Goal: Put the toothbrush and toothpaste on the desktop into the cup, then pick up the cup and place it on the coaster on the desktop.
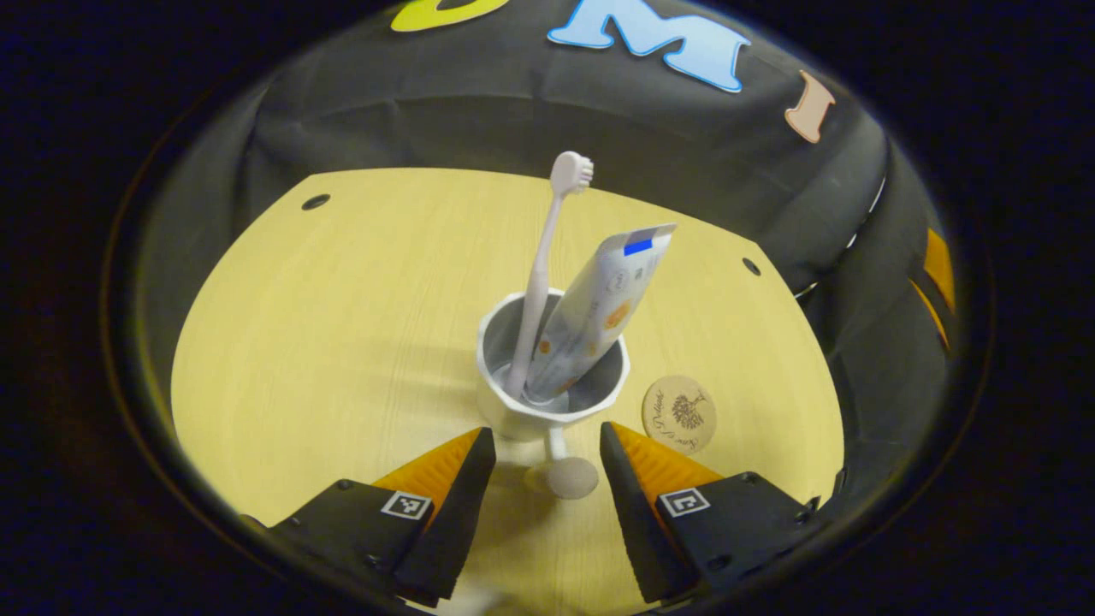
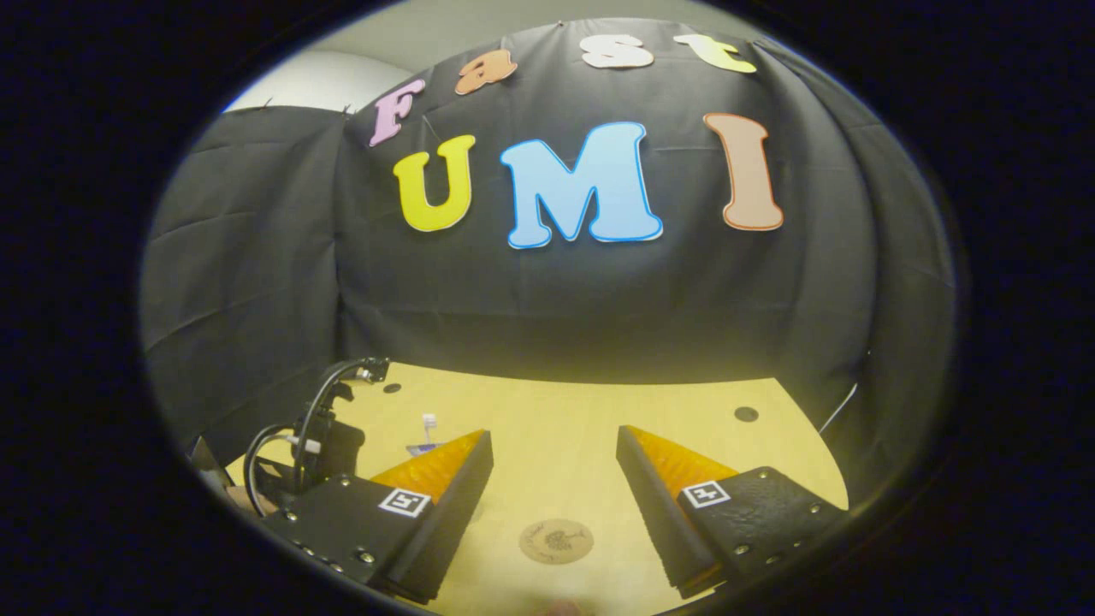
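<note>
- Toothbrush (image 1: 542,274) and toothpaste tube (image 1: 590,312) both stand inside the cup (image 1: 547,402) — first half looks done.
- Cup sits on the wooden desktop (image 1: 342,342), just beside the round coaster (image 1: 679,413), not on it.
- Left gripper (image 1: 547,453) spread wide, lined up near the cup's base, gripping nothing.
- Right gripper (image 2: 554,466) spread too, hovering above the coaster — the lift remains.

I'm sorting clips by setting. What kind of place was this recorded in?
Likely a staged recording booth, not a real bathroom: a bare wooden desktop backed by black cloth, with only a cup and coaster as props.
</note>
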### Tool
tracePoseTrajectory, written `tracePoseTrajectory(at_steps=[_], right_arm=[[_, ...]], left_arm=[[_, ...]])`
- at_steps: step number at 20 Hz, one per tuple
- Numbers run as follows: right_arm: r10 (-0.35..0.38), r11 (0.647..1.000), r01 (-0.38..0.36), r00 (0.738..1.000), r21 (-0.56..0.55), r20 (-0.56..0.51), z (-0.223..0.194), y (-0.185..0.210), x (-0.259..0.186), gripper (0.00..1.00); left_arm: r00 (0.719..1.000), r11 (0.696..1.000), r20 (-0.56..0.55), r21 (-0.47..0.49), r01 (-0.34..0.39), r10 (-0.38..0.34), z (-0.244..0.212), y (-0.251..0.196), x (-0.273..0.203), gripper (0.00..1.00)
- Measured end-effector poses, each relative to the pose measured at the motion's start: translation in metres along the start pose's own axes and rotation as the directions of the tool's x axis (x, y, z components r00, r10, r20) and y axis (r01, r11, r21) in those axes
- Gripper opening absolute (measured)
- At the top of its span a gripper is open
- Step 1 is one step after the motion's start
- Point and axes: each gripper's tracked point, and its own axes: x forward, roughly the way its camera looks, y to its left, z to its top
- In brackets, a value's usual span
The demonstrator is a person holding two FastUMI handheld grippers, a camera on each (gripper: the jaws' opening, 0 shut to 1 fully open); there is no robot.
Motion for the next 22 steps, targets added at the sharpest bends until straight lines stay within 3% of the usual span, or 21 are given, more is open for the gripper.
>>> tracePoseTrajectory(at_steps=[3, 4, 5, 6, 8, 12, 15, 16, 17, 22], right_arm=[[-0.002, 1.000, 0.002, 1.000, 0.004, -0.017, -0.007, -0.006, -0.009, 0.91], [-0.002, 1.000, 0.002, 1.000, 0.008, -0.022, -0.009, -0.008, -0.010, 0.91], [-0.004, 1.000, 0.004, 1.000, 0.014, -0.025, -0.009, -0.009, -0.012, 0.91], [-0.006, 1.000, 0.007, 1.000, 0.018, -0.029, -0.011, -0.011, -0.014, 0.91], [-0.013, 1.000, 0.014, 0.999, 0.024, -0.039, -0.015, -0.013, -0.015, 0.91], [-0.023, 0.999, 0.025, 0.998, 0.032, -0.056, -0.021, -0.018, -0.019, 0.91], [-0.034, 0.999, 0.037, 0.997, 0.038, -0.069, -0.025, -0.023, -0.023, 0.91], [-0.038, 0.998, 0.041, 0.997, 0.041, -0.073, -0.026, -0.025, -0.023, 0.91], [-0.040, 0.998, 0.044, 0.996, 0.046, -0.076, -0.027, -0.027, -0.024, 0.91], [-0.052, 0.996, 0.058, 0.995, 0.064, -0.085, -0.031, -0.035, -0.025, 0.91]], left_arm=[[1.000, 1.000, -0.024, -0.011, -0.012, 0.012, -0.002, 0.001, 0.007, 0.68], [0.999, 1.000, -0.028, -0.005, -0.018, 0.018, -0.001, 0.002, 0.008, 0.74], [0.999, 1.000, -0.036, -0.002, -0.019, 0.019, -0.002, 0.001, 0.008, 0.72], [0.999, 1.000, -0.042, 0.001, -0.022, 0.022, -0.003, 0.001, 0.008, 0.64], [0.998, 0.999, -0.055, 0.008, -0.037, 0.038, -0.005, 0.002, 0.010, 0.63], [0.995, 0.999, -0.088, 0.004, -0.043, 0.044, -0.010, 0.001, 0.016, 0.48], [0.993, 0.998, -0.105, 0.026, -0.054, 0.057, -0.012, 0.002, 0.017, 0.45], [0.989, 0.995, -0.114, 0.046, -0.086, 0.091, -0.012, 0.006, 0.013, 0.45], [0.988, 0.994, -0.122, 0.065, -0.092, 0.099, -0.015, 0.006, 0.017, 0.38], [0.982, 0.985, -0.128, 0.121, -0.125, 0.140, -0.013, 0.007, 0.017, 0.32]])
